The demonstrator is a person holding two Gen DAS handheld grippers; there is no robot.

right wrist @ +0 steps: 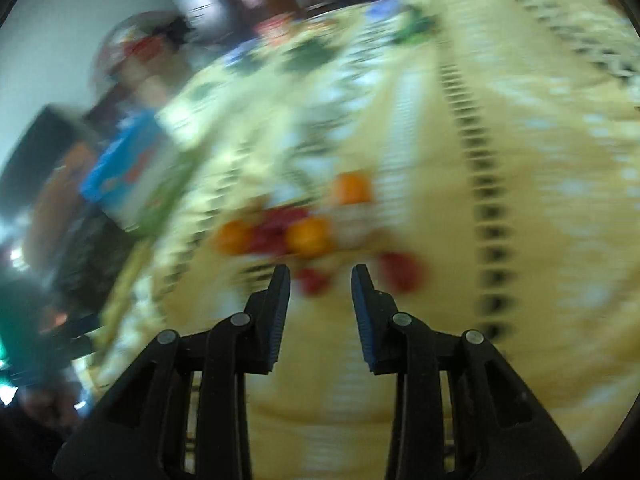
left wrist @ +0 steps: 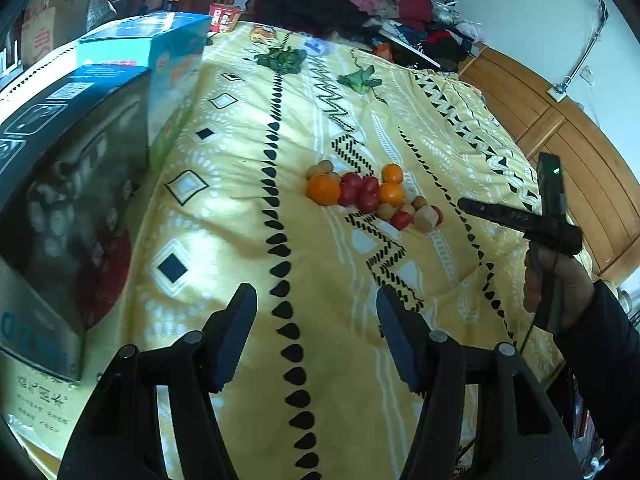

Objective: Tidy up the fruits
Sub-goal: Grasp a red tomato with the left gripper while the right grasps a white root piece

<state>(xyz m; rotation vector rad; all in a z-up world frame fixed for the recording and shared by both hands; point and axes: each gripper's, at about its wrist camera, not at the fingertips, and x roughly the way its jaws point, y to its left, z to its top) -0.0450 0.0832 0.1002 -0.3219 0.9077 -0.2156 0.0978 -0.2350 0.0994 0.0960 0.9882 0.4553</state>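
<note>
The left hand-held gripper (left wrist: 316, 332) stands half wide, its black ridged pads empty above the bed (left wrist: 240, 208). The right hand-held gripper (right wrist: 320, 300) is narrow but parted, nothing between its blue-edged pads. The bed wears a soft yellow cover with black drop and zigzag patterns. The fruits (left wrist: 372, 196) lie clustered mid-bed, nearer its right edge: round glossy oranges, small red ones, tan ones. The right wrist view is blurred; boxes (left wrist: 80, 160) line the left edge

Both grippers — left gripper (left wrist: 316, 300), right gripper (right wrist: 320, 276) — parted, empty.
</note>
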